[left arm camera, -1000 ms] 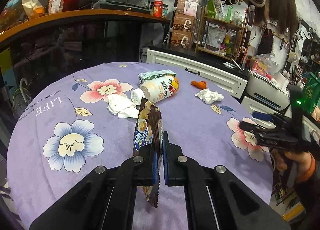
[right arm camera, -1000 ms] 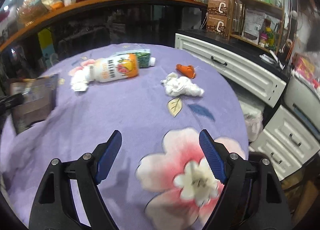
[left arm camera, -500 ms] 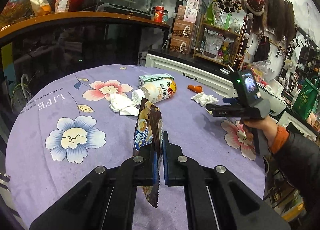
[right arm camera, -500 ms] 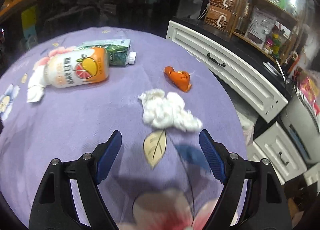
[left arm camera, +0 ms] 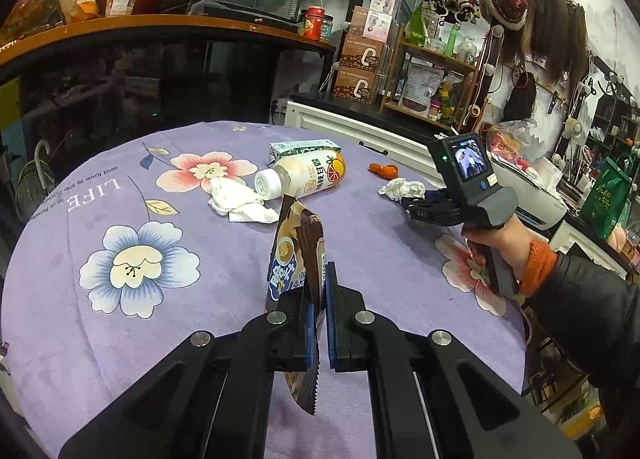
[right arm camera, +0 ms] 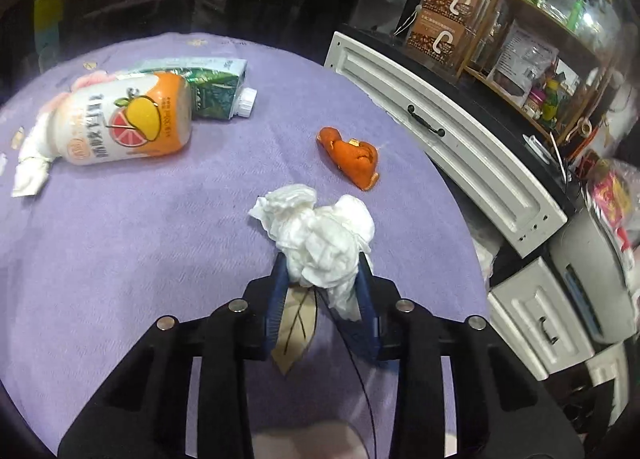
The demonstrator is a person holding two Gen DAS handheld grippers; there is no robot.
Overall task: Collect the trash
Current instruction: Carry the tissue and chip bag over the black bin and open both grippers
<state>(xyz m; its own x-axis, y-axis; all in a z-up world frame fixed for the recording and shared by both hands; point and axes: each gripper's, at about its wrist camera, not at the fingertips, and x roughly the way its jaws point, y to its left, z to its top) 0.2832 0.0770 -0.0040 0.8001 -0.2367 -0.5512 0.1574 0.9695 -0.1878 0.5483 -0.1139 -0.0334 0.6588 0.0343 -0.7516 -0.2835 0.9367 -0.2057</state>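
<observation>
My left gripper [left arm camera: 318, 279] is shut on an upright brown snack wrapper [left arm camera: 298, 255] above the purple flowered tablecloth [left arm camera: 100, 347]. My right gripper [right arm camera: 322, 265] is closing around a crumpled white tissue [right arm camera: 320, 231] on the cloth, and both blue pads touch its sides. In the left wrist view the right gripper [left arm camera: 414, 203] reaches that tissue [left arm camera: 402, 189] near the table's right side. Farther back on the table are an orange peel [right arm camera: 352, 155], a juice bottle [right arm camera: 124, 123] on its side, a green carton [right arm camera: 212, 85] and a second white tissue [left arm camera: 240, 205].
A person's hand [left arm camera: 500, 243] with an orange cuff holds the right gripper's handle. A white cabinet with drawers [right arm camera: 440, 127] stands close behind the table's right edge. Cluttered shelves [left arm camera: 424, 79] and a dark counter [left arm camera: 160, 31] ring the table.
The right gripper moved forward over the table to the crumpled tissue, and its jaws went from wide open to closed around it. The left gripper stayed still with the wrapper.
</observation>
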